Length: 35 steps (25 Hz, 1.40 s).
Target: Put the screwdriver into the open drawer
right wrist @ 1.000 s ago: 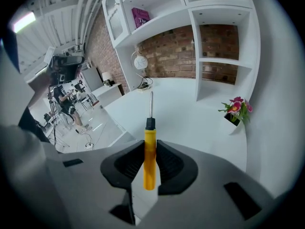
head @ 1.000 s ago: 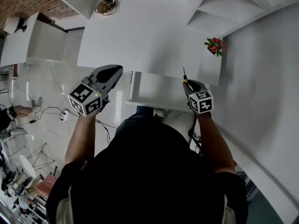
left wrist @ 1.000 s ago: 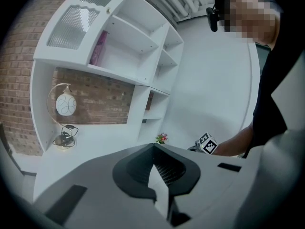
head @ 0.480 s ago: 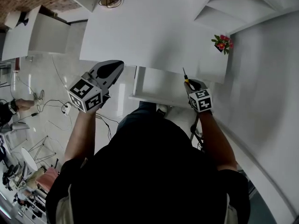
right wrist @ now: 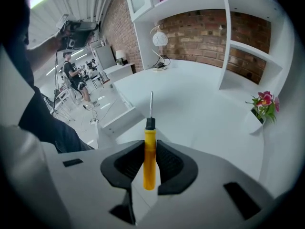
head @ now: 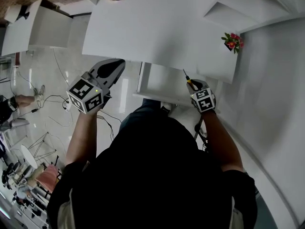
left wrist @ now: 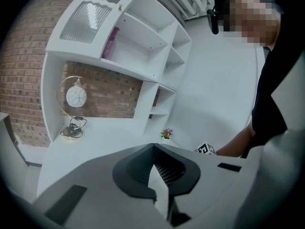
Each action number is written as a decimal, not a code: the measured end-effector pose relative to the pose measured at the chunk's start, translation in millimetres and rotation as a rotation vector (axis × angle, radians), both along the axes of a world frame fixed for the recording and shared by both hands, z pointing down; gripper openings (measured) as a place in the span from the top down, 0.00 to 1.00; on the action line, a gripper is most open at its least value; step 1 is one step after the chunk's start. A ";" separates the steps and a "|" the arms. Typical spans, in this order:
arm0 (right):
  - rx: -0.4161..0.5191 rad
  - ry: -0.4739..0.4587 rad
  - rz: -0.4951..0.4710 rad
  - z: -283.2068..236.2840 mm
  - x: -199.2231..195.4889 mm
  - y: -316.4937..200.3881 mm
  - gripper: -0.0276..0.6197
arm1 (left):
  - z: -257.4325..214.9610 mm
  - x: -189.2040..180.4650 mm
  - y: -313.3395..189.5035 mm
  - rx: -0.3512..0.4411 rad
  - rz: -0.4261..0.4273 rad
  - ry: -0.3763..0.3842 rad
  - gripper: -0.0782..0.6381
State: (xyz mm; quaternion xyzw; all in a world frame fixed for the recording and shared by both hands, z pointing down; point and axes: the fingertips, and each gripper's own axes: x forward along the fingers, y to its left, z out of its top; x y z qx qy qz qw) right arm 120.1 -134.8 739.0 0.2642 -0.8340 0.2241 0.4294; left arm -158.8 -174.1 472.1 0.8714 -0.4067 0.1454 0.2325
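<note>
Over the drawer's (head: 164,84) right part, the right gripper (head: 193,84) clamps the screwdriver (right wrist: 149,154) by its yellow handle (shaft pointing forward). Left gripper (head: 114,67) hangs beside the drawer, its jaws closed on nothing.

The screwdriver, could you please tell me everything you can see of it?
The screwdriver has a yellow, plastic-looking handle, a short black collar and a thin, bare metal shaft. The right tool is clamped on its handle, one jaw on either side, with the handle's butt end toward the camera and the shaft pointing straight out ahead. Only the jaws touch it. In the head view it shows over the right part of the open drawer.
</note>
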 end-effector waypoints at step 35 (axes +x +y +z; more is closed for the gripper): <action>-0.142 0.133 -0.150 122.6 -21.1 22.4 0.83 | 42.8 -30.2 -4.9 -0.085 -0.041 -0.018 0.87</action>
